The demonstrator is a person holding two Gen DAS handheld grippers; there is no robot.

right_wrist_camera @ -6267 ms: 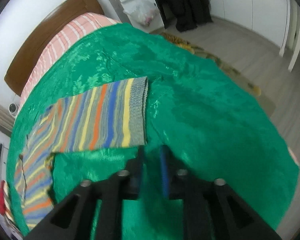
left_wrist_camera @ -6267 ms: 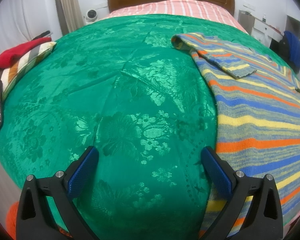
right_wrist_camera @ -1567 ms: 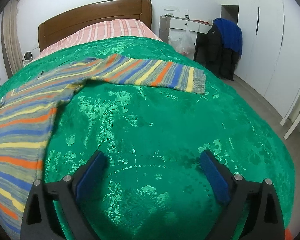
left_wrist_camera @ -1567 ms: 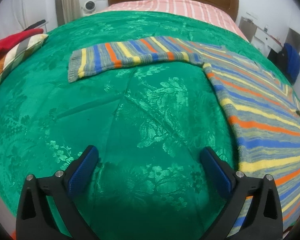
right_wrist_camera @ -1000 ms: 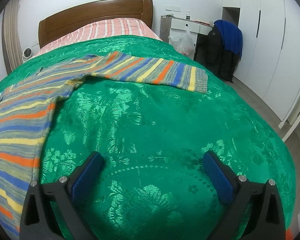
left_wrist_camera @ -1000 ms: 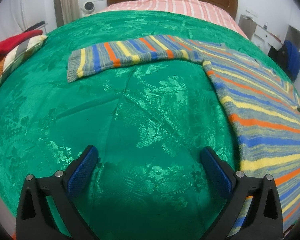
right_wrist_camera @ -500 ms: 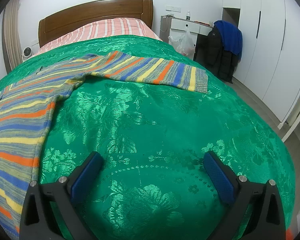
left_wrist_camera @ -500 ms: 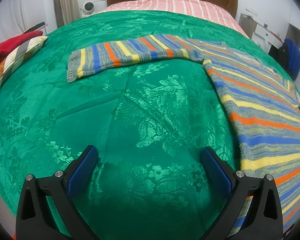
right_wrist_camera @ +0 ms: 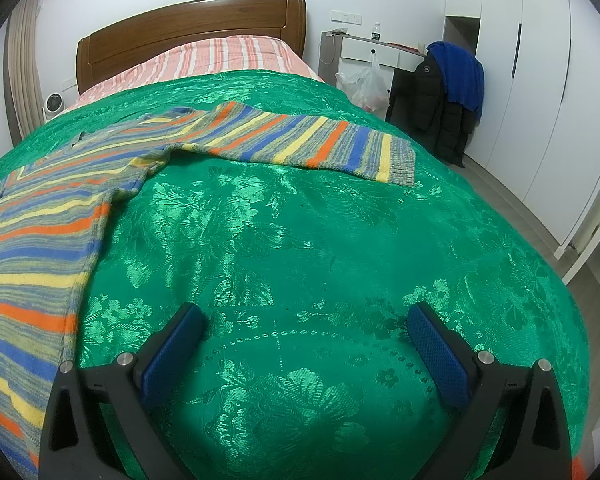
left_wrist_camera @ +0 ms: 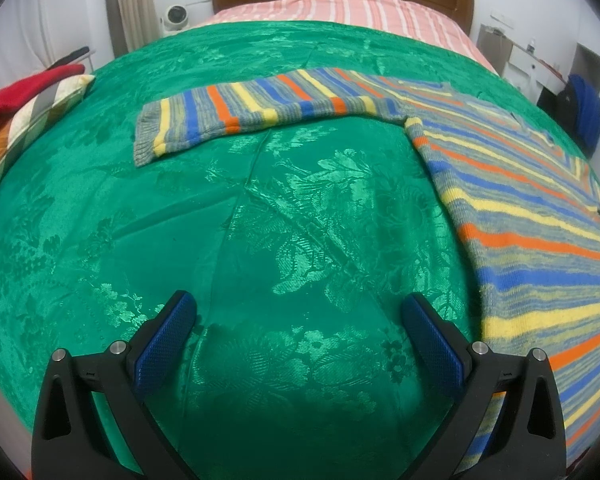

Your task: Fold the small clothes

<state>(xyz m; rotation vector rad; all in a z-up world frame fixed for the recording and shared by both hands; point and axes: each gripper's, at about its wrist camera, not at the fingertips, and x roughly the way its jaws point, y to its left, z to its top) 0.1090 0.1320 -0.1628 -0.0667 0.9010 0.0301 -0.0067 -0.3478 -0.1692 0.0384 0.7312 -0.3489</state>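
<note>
A bed (left_wrist_camera: 260, 208) under a green floral brocade cover fills both views, with a wooden headboard (right_wrist_camera: 188, 24) and a pink striped sheet at its far end. Only the right wrist view takes in the white wardrobe (right_wrist_camera: 540, 80) and a dark jacket with a blue garment (right_wrist_camera: 456, 76) hung beside a small white desk; only the left wrist view shows the red and striped folded cloths (left_wrist_camera: 24, 108) at the bed's left edge.

The striped sweater (left_wrist_camera: 532, 224) lies flat on the cover, banded in grey, blue, orange and yellow, both sleeves spread outward: one sleeve (left_wrist_camera: 244, 116) reaches left, the other sleeve (right_wrist_camera: 312, 144) right.

The left gripper (left_wrist_camera: 298, 316) and right gripper (right_wrist_camera: 306, 326) hover over bare cover, fingers spread wide, holding nothing.
</note>
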